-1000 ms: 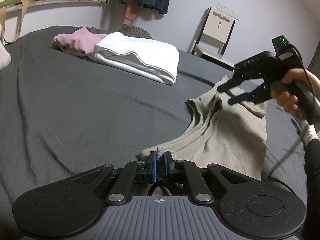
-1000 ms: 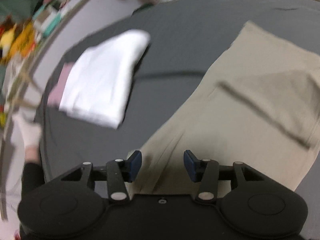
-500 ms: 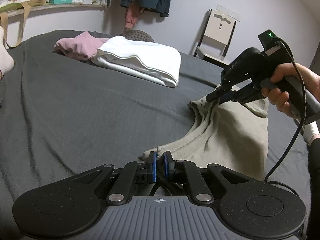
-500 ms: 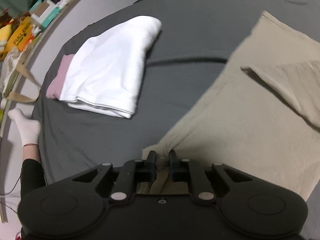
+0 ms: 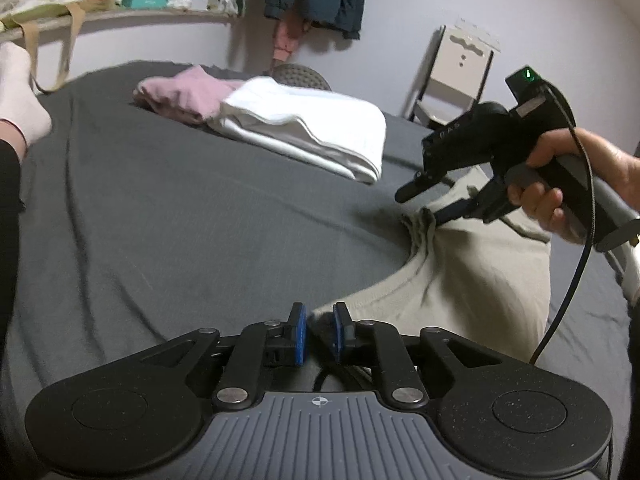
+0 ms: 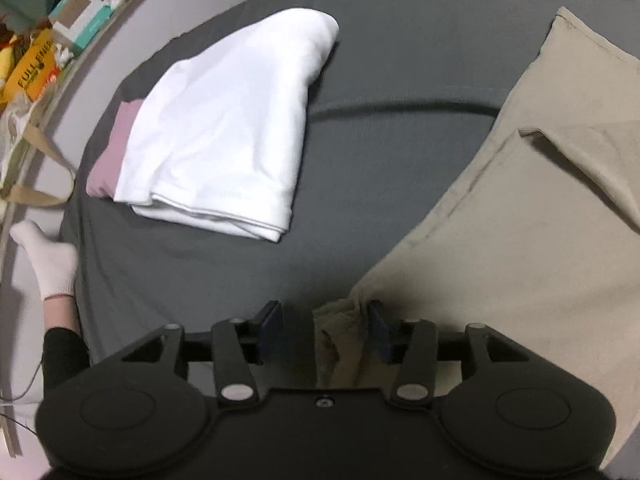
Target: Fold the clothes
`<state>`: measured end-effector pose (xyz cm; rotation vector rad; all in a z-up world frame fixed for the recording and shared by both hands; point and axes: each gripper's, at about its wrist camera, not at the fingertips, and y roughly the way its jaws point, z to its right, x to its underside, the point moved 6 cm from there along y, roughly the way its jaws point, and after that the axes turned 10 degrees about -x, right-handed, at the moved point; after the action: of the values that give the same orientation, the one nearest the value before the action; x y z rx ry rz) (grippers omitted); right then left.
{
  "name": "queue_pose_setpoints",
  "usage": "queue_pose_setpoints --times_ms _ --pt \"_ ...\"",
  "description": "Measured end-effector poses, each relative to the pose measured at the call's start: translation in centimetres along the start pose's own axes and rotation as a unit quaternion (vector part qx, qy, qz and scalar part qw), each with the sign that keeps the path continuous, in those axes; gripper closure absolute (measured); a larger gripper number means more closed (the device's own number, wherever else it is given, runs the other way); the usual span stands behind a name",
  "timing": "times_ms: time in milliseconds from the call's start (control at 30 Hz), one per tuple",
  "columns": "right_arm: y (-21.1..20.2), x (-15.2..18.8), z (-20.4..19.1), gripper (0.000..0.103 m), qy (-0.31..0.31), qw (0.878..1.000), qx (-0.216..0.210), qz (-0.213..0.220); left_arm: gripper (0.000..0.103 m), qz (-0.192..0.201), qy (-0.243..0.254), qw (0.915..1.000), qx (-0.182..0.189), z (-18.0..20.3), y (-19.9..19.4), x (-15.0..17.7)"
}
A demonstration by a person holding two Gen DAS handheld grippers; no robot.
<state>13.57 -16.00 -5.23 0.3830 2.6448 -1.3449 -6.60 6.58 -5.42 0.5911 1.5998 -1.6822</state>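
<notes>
Left gripper (image 5: 319,334): my fingers stand slightly apart, blue pads showing, with the near corner of the khaki shirt (image 5: 472,280) just beyond the gap; nothing is pinched.
Right gripper (image 6: 325,330): my fingers are spread wide; a bunched fold of the shirt's edge lies between them, against the right finger only, not clamped.
Khaki shirt: spread flat on the right side of the bed (image 5: 180,220), one sleeve folded over its upper part.
White folded garment (image 6: 224,128): well apart from the shirt, toward the far edge of the bed.
Pink garment (image 5: 180,92): tucked partly under the white one, on its far left side.
Chair (image 5: 460,76): against the wall past the bed.
</notes>
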Motion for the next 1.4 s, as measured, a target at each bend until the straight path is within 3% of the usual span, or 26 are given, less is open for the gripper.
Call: queue_pose_setpoints --times_ms 100,167,200,367,467,533,633,867,900,1000,1133,1200,1300,1400 --pt "-0.2 0.0 0.1 0.046 0.004 0.999 -0.031 0.009 0.062 0.019 0.015 0.9995 0.021 1.1 -0.7 -0.4" --pt "-0.7 0.1 0.4 0.038 0.019 0.997 -0.066 0.021 0.039 0.031 0.026 0.9985 0.037 1.9 -1.2 -0.6" --pt "-1.1 0.1 0.6 0.037 0.030 0.996 -0.081 0.031 0.037 0.037 0.032 0.9978 0.045 2.3 -1.5 -0.7" --pt "-4.8 -0.1 2.1 0.037 0.049 0.986 -0.124 0.096 0.036 0.068 0.060 0.9921 0.087 4.3 -2.7 -1.2" --pt "-9.6 -1.5 5.2 0.037 0.083 0.967 -0.170 0.171 0.036 0.080 0.081 0.9879 0.106 5.7 -3.2 -1.7" --pt "-12.8 -2.4 8.1 0.038 0.106 0.956 -0.166 0.220 0.036 0.074 0.103 0.9860 0.108 7.1 -2.8 -2.2" --pt "-16.3 -3.5 12.4 0.046 0.133 0.952 -0.107 0.255 0.036 0.051 0.124 0.9829 0.126 9.3 -1.6 -2.9" --pt "-16.4 -1.8 16.8 0.048 0.239 0.940 -0.046 0.241 0.036 0.028 0.107 0.9806 0.162 11.9 0.1 -1.9" --pt "-15.9 -1.4 17.2 0.055 0.245 0.938 -0.041 0.240 0.035 0.025 0.097 0.9809 0.167 11.8 0.2 -1.5" --pt "-14.6 -0.2 18.2 0.060 0.250 0.936 -0.015 0.246 0.035 0.007 0.089 0.9798 0.179 11.6 0.4 -0.2" --pt "-14.0 -0.3 19.1 0.063 0.240 0.937 -0.014 0.255 0.035 -0.004 0.119 0.9756 0.185 11.7 0.3 1.2" --pt "-13.7 -0.7 19.3 0.078 0.244 0.935 -0.021 0.257 0.035 -0.013 0.124 0.9752 0.183 11.7 0.4 1.6" --pt "-13.4 -1.6 19.4 0.094 0.254 0.932 -0.038 0.258 0.035 -0.031 0.134 0.9755 0.172 12.0 0.9 2.2" --pt "-13.7 -2.7 19.1 0.094 0.267 0.926 -0.054 0.263 0.035 -0.034 0.155 0.9735 0.164 12.2 0.9 2.7"
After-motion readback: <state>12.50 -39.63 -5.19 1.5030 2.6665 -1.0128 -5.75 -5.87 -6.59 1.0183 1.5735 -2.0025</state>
